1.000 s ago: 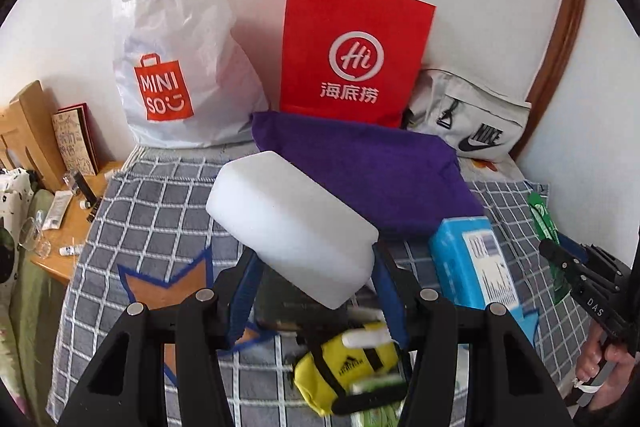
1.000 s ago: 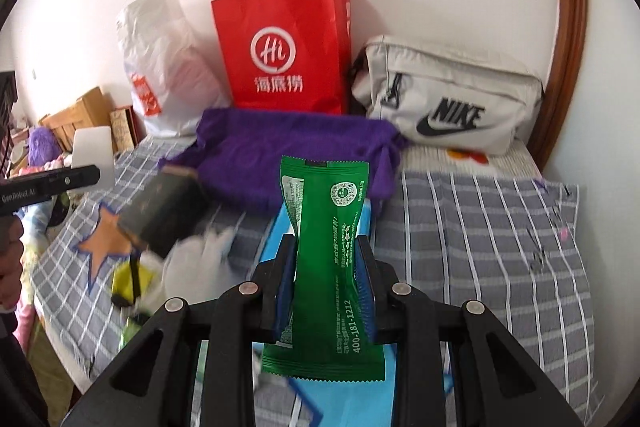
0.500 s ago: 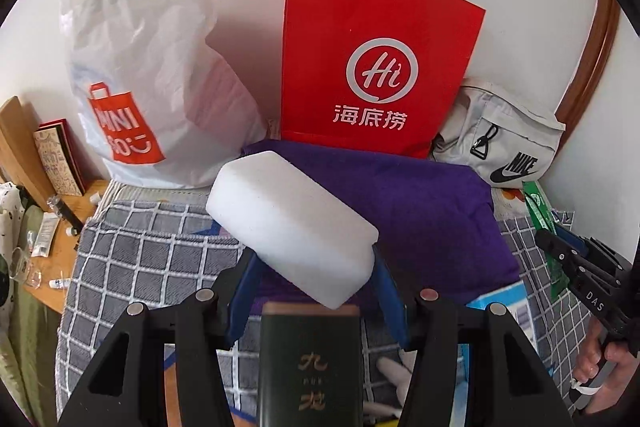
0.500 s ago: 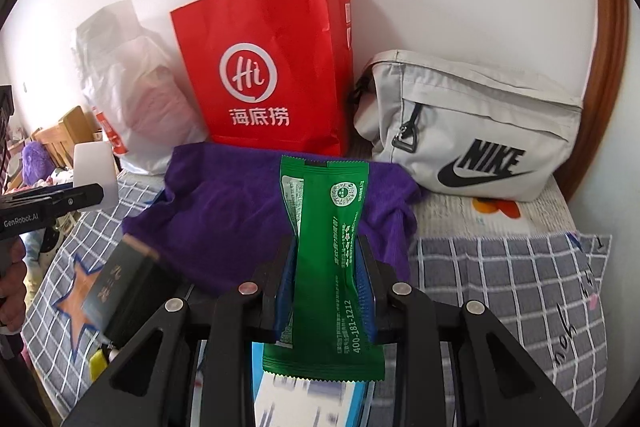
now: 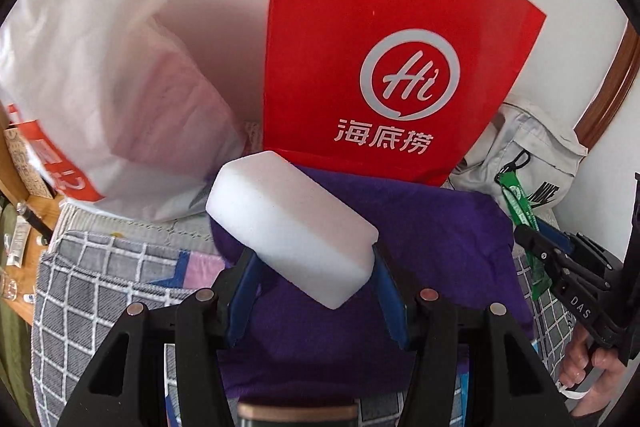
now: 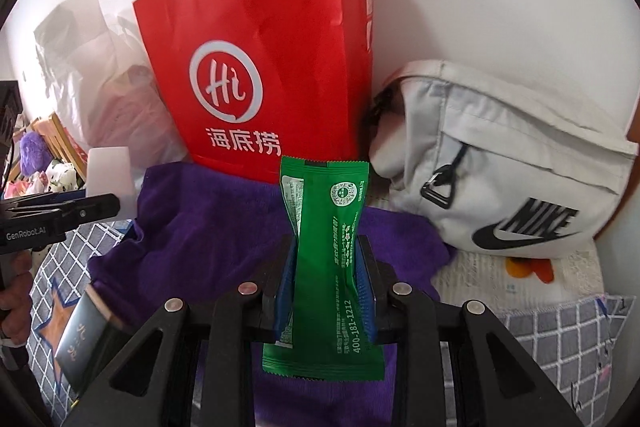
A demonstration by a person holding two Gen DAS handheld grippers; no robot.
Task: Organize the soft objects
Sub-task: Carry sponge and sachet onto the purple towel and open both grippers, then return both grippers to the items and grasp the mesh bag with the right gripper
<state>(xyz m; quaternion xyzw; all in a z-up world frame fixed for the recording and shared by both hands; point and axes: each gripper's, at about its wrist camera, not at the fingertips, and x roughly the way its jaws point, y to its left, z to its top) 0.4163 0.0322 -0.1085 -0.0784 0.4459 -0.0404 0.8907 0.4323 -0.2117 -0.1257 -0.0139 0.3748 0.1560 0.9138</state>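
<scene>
My left gripper is shut on a white sponge block and holds it above a purple towel, close in front of a red paper bag. My right gripper is shut on an upright green sachet, above the same purple towel and near the red paper bag. The sponge and left gripper show at the left of the right wrist view. The sachet shows at the right of the left wrist view.
A white plastic shopping bag stands left of the red bag. A grey Nike pouch lies to its right. A dark box lies on the grey checked blanket. A wooden side table stands at the far left.
Both grippers have moved forward and closer to the red bag and towel, each keeping hold of its object. The bags now look much larger in both views.
</scene>
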